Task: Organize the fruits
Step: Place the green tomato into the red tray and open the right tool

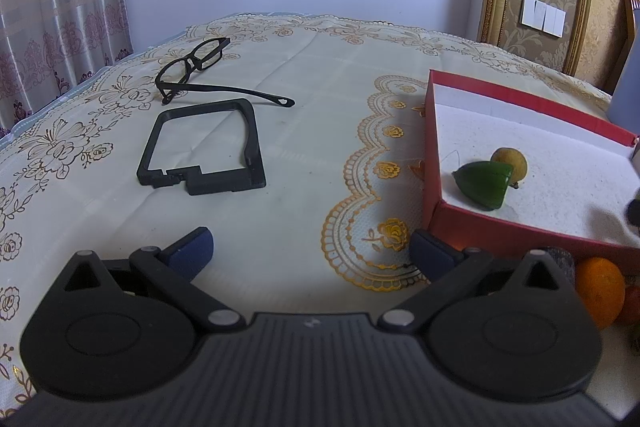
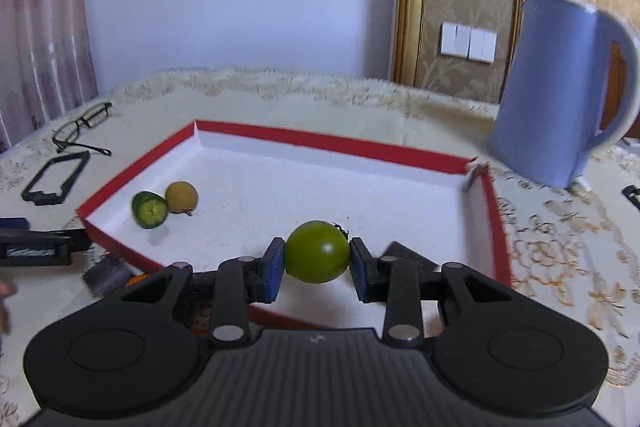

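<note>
A red-walled box with a white floor lies on the table. In it lie a dark green fruit and a small yellow-brown fruit, side by side at its left. My right gripper is shut on a round green tomato, held above the box's near part. My left gripper is open and empty, low over the tablecloth left of the box. An orange and a red fruit edge lie by the box's near wall.
Black glasses and a black plastic frame lie on the tablecloth to the left. A blue kettle stands behind the box's right corner. A dark object lies by the box's near-left wall.
</note>
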The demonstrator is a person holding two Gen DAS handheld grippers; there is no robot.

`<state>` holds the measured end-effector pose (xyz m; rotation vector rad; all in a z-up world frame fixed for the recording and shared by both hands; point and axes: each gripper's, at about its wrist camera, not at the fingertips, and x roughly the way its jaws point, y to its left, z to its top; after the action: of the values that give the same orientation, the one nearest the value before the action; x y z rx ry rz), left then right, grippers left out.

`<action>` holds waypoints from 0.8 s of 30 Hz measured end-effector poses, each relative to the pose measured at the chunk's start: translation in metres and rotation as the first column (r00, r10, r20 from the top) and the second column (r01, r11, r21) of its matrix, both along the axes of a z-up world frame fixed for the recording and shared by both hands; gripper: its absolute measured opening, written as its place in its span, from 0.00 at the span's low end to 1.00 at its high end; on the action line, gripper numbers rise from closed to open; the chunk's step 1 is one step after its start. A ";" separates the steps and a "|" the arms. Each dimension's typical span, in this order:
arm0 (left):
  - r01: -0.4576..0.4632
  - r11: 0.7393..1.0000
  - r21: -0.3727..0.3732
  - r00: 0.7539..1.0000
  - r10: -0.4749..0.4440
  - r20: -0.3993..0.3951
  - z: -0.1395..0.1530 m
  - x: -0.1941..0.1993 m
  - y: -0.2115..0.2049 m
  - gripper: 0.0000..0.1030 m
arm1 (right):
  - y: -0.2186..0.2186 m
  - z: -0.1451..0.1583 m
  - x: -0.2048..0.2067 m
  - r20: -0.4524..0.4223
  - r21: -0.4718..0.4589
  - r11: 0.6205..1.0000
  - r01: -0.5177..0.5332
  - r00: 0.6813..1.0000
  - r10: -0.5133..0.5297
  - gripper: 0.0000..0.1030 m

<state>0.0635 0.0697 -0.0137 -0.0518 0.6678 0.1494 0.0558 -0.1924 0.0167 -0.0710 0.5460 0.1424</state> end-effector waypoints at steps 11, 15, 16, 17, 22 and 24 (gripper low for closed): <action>0.000 1.000 0.000 1.000 0.000 0.000 0.000 0.000 0.000 1.00 | 0.002 -0.017 0.016 -0.048 -0.008 1.000 0.011 0.999 -0.012 0.35; 0.000 1.000 0.000 1.000 0.000 0.000 0.000 0.000 0.000 1.00 | -0.006 -0.005 -0.003 -0.012 0.005 1.000 0.020 1.000 -0.020 0.46; 0.000 1.000 0.000 1.000 0.000 0.000 0.000 0.000 0.000 1.00 | -0.011 0.000 -0.015 0.012 0.019 1.000 0.022 1.000 -0.022 0.46; 0.000 1.000 0.000 1.000 0.000 0.000 0.000 0.000 0.000 1.00 | -0.017 0.003 -0.025 0.033 0.027 0.999 0.031 0.999 -0.032 0.50; 0.000 1.000 0.000 1.000 0.000 0.001 0.000 0.000 0.000 1.00 | -0.061 0.010 -0.074 0.148 0.005 0.976 0.216 0.966 -0.214 0.66; 0.000 1.000 0.000 1.000 0.000 0.001 0.000 0.000 0.000 1.00 | -0.085 0.009 -0.085 0.164 0.007 0.947 0.320 0.934 -0.317 0.69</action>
<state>0.0635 0.0700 -0.0140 -0.0523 0.6670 0.1493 -0.0292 -0.2775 0.0254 -0.0127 0.3891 -0.1852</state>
